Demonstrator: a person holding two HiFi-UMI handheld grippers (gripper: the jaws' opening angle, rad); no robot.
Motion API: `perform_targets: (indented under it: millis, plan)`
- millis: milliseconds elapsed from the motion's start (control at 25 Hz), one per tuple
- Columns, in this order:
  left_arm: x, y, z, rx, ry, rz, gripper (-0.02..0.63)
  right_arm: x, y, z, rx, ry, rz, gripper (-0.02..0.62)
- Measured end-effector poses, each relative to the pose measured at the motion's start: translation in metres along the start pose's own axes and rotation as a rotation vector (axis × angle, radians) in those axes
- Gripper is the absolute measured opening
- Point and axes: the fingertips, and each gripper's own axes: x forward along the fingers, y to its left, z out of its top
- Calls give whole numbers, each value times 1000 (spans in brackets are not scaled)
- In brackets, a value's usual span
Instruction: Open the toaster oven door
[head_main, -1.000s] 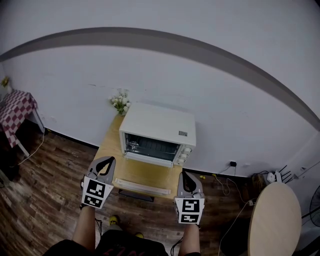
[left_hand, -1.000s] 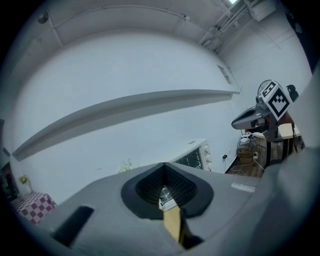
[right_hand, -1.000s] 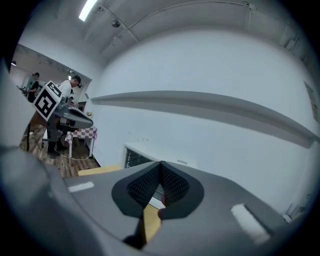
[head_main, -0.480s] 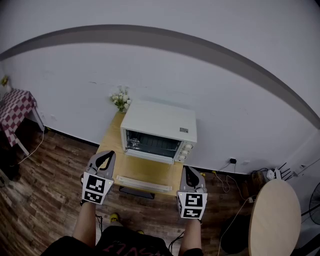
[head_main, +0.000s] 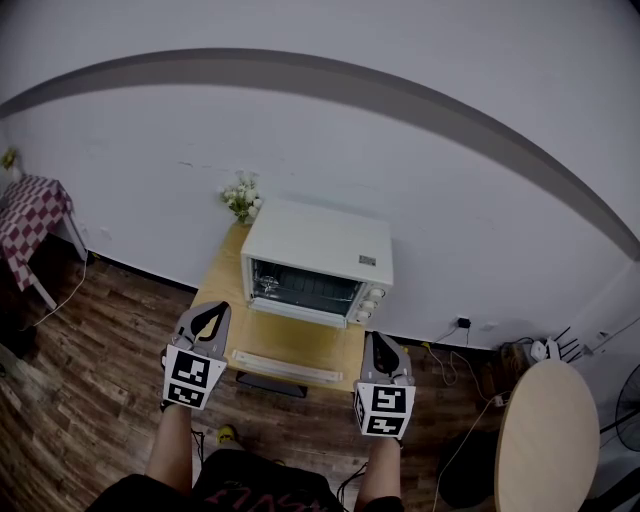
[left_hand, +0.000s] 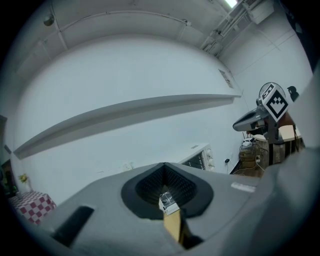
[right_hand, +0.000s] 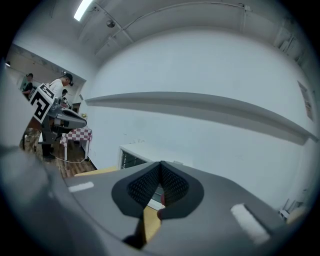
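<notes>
Far off to the left of the left claw (head_main: 212, 311) stands a small stand under a red-checked cloth (head_main: 36, 214). The left claw is squeezed shut, pads together, with nothing in it, and it hangs at the left front corner of the wooden table (head_main: 224, 287). Straight ahead of it, at the back of the table, sits a little bunch of white flowers (head_main: 241, 200).

The white toaster oven (head_main: 318, 250) sits ahead of both claws and between them, well apart from either, with its dark front facing them. Its knobs (head_main: 368, 304) are on the side nearer the right claw (head_main: 379, 339). A pale bar (head_main: 285, 367) lies across the table's front edge between the two claws; I cannot tell whether it belongs to the door.

The right claw is shut and empty too, at the table's right front corner. To its right, cables (head_main: 455, 372) trail over the wood floor, and beyond them is a round pale tabletop (head_main: 548, 440).
</notes>
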Motion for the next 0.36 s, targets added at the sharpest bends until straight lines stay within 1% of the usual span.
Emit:
perform_targets:
  millis: [160, 360]
  plan:
    - [1, 2, 2, -9, -5, 2, -2, 0, 0, 1, 14, -10, 5, -3]
    - [-1, 2, 2, -27, -3, 5, -2, -2, 2, 3, -19, 0, 0, -3]
